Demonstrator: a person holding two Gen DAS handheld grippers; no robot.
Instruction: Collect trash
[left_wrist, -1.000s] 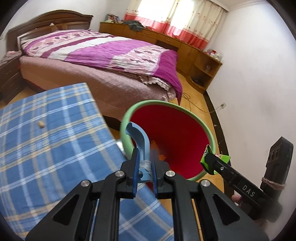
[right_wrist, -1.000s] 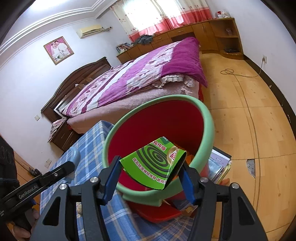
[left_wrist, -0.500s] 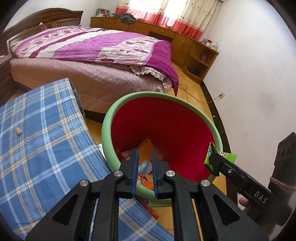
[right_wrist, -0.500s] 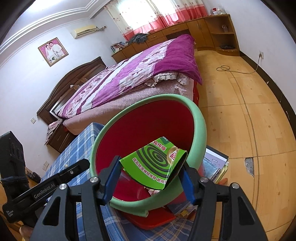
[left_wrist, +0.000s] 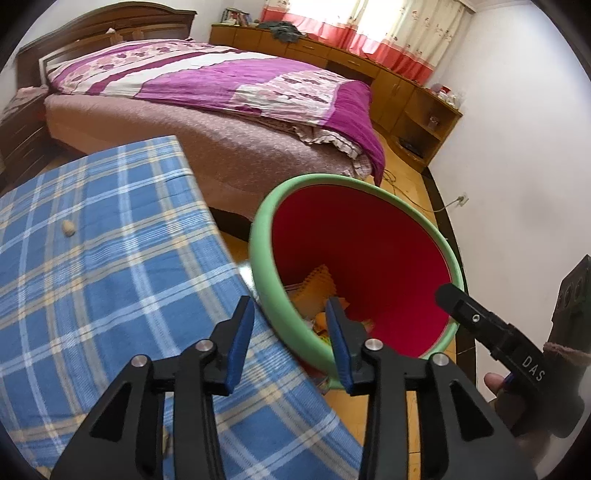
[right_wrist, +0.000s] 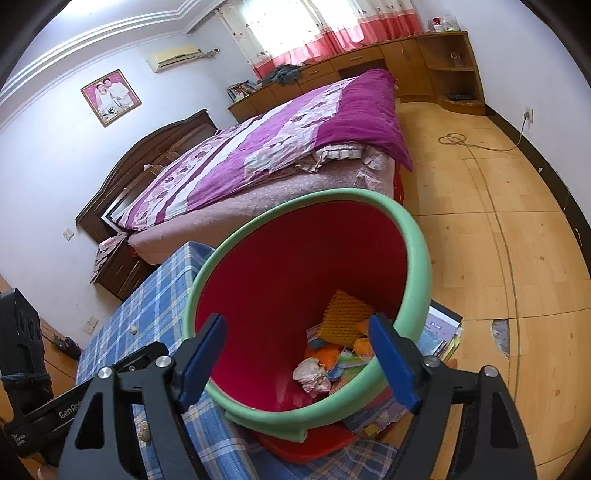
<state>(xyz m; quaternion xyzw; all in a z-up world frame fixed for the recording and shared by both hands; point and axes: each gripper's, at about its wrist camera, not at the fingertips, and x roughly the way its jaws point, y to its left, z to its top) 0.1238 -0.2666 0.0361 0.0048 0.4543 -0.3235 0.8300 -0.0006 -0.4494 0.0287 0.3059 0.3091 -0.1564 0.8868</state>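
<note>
while both my grippers hang over the bin, i see the bed (left_wrist: 229, 110) behind and the counter (left_wrist: 96, 266) with its blue checked cloth just beside the bin. the red bin (right_wrist: 417, 258) with a green rim holds the trash (right_wrist: 332, 350): an orange ridged piece, a crumpled white tissue and coloured wrappers at its bottom. my right gripper (right_wrist: 299, 358) has jaws that have just been opening, wide and with nothing between them. my left gripper (left_wrist: 291, 332) has also just been opening, jaws empty, above the near rim. a small nut (left_wrist: 68, 228) lies on the counter.
</note>
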